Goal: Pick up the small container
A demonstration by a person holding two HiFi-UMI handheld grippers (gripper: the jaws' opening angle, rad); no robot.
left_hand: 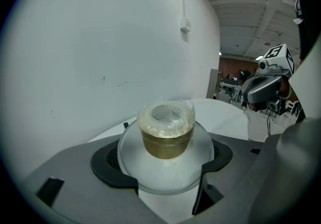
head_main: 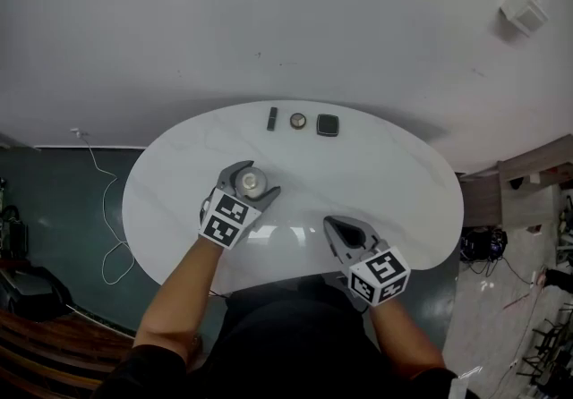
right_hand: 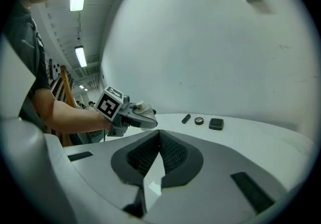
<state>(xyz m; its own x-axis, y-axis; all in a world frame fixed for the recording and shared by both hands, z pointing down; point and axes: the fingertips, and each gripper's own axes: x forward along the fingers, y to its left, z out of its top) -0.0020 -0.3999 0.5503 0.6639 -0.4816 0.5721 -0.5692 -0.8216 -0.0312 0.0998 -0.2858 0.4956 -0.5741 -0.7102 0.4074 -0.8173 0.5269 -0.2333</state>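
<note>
Left gripper pinches the small container — film-topped, amber inside — at the white table's near left; right gripper, jaws pressed together, empty — its cube bears only square markers.

**Bright, even indoor light; fisheye gripper views.**
Ceiling strip lights glow; table shows soft glare; gripper-view corners vignette black.

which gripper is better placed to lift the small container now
Left. The left hand-held gripper has its jaws closed on the clear round base of the small container. The right hand-held gripper is shut, empty and apart from it, near the table's front edge.
</note>
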